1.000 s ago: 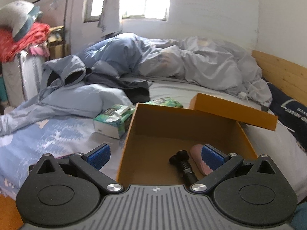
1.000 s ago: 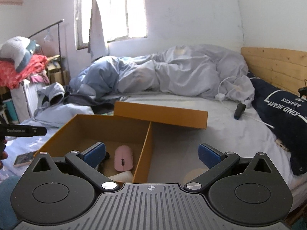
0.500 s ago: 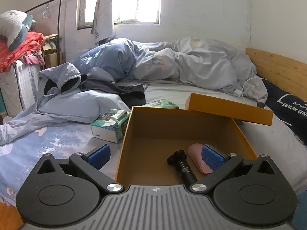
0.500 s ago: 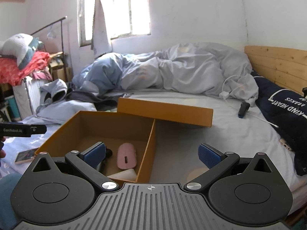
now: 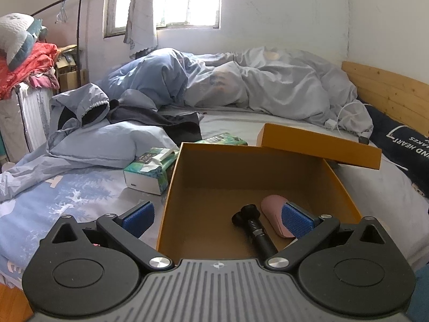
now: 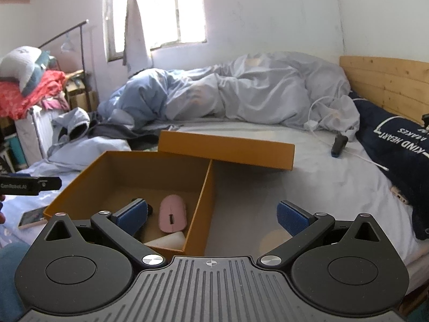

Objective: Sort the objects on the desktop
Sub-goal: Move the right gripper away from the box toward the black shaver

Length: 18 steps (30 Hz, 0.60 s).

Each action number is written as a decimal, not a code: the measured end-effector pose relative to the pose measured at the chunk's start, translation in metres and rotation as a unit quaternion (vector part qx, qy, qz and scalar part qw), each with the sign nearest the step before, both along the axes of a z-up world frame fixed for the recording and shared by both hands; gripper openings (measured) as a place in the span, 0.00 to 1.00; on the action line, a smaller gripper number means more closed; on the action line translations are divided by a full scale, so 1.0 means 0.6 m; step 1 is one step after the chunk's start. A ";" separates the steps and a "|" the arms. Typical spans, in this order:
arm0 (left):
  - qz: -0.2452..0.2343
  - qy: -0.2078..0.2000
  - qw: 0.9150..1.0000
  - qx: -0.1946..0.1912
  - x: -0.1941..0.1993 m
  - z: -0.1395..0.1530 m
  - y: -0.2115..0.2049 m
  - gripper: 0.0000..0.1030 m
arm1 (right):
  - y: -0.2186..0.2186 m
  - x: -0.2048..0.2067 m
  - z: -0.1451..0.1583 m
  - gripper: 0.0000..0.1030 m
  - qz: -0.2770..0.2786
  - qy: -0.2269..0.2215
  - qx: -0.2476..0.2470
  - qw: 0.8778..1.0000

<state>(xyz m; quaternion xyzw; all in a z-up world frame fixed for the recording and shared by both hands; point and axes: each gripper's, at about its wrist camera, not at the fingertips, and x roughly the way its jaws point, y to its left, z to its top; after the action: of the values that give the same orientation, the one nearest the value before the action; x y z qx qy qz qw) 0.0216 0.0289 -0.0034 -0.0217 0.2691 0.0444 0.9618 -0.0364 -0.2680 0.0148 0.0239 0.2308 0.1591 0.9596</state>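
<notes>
An open orange box (image 5: 249, 161) (image 6: 120, 161) sits on the bed, its lid (image 5: 319, 145) (image 6: 228, 147) leaning on the far right corner. Inside lie a pink mouse (image 5: 272, 209) (image 6: 172, 213), a black rod-like tool (image 5: 253, 228) and a white item (image 6: 167, 240). My left gripper (image 5: 218, 218) is open, straddling the box's near left wall. My right gripper (image 6: 211, 216) is open over the box's right wall. Green tissue packs (image 5: 152, 166) lie left of the box. A phone (image 6: 33, 216) lies on the sheet, and a dark remote (image 6: 339, 145) rests at the right.
A rumpled grey-blue duvet (image 5: 241, 83) fills the back of the bed. A jacket (image 5: 80, 112) lies at the left, a navy pillow (image 6: 396, 145) by the wooden headboard (image 6: 386, 80). A white cable (image 6: 359, 155) crosses the sheet. Part of the left gripper (image 6: 29, 185) shows at the left edge.
Both grippers have drawn back slightly and risen, so the box and bed look a little further away. Both stay open and hold nothing.
</notes>
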 end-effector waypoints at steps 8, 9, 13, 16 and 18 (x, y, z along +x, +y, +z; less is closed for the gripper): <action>0.000 0.005 1.000 -0.005 0.002 -0.005 0.003 1.00 | -0.003 0.008 -0.003 1.00 -0.021 0.002 0.000 1.000; -0.001 0.006 1.000 -0.006 0.002 -0.005 0.003 1.00 | -0.004 0.009 -0.003 1.00 -0.024 0.003 0.001 1.000; -0.002 0.008 1.000 -0.009 0.002 -0.006 0.003 1.00 | -0.008 0.013 -0.002 1.00 -0.035 0.004 0.004 0.999; -0.001 0.009 1.000 -0.010 0.004 -0.006 0.004 1.00 | -0.011 0.017 -0.001 1.00 -0.044 0.005 0.007 0.999; 0.000 0.009 1.000 -0.009 0.005 -0.006 0.003 1.00 | -0.013 0.019 -0.001 1.00 -0.049 0.006 0.009 0.999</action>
<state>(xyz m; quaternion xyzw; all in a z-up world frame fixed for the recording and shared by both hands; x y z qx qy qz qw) 0.0249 0.0309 -0.0070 -0.0299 0.2780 0.0423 0.9592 -0.0250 -0.2756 0.0143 0.0447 0.2336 0.1135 0.9647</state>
